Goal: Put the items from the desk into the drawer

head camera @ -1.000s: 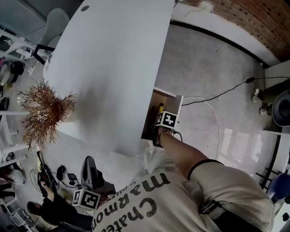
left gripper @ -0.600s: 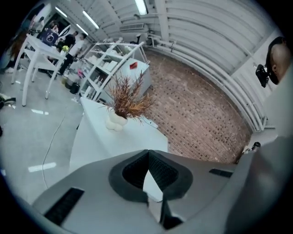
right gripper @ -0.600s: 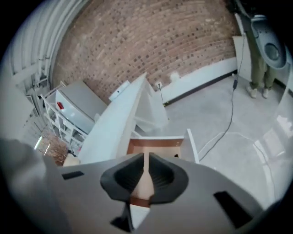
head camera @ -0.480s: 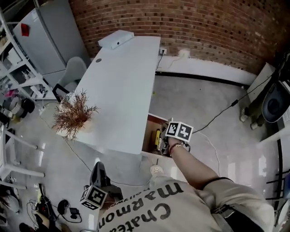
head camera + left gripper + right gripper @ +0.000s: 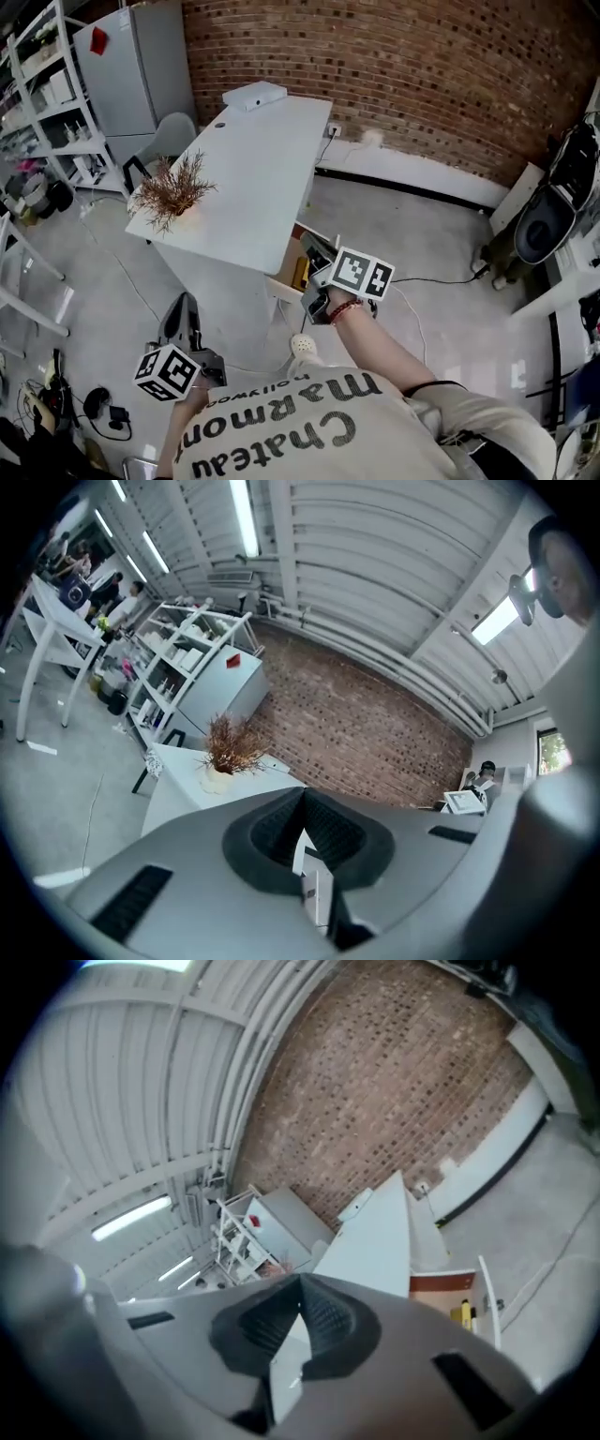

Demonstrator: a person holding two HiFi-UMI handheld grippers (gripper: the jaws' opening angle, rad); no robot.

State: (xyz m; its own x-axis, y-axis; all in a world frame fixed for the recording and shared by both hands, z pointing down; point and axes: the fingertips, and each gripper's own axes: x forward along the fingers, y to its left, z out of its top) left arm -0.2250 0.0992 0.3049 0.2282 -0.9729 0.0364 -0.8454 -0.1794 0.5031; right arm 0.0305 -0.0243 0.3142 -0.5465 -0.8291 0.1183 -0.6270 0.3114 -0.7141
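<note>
The desk (image 5: 253, 178) top looks almost cleared. Only a dried plant (image 5: 173, 190) stands near its near left corner, and a flat white box (image 5: 255, 95) lies at its far edge. The drawer (image 5: 286, 264) hangs open under the desk's near right corner, with a yellow item (image 5: 302, 272) lying inside, too small to name. I judge the loading largely done. Shutting the drawer is probably what remains, unless the plant or box is meant to go in too.

The right gripper (image 5: 300, 1288) has just been closing and now sits clenched with nothing between its jaws, raised near the drawer. The left gripper (image 5: 302, 799) is also clenched on nothing, held well apart from the desk.

The desk is a smooth, matte white slab with rounded corners. The drawer has a wood-brown inside and a thin white front. The plant is brittle, spiky brown twigs in a pale round pot. The jaw pads are dark and ribbed.
</note>
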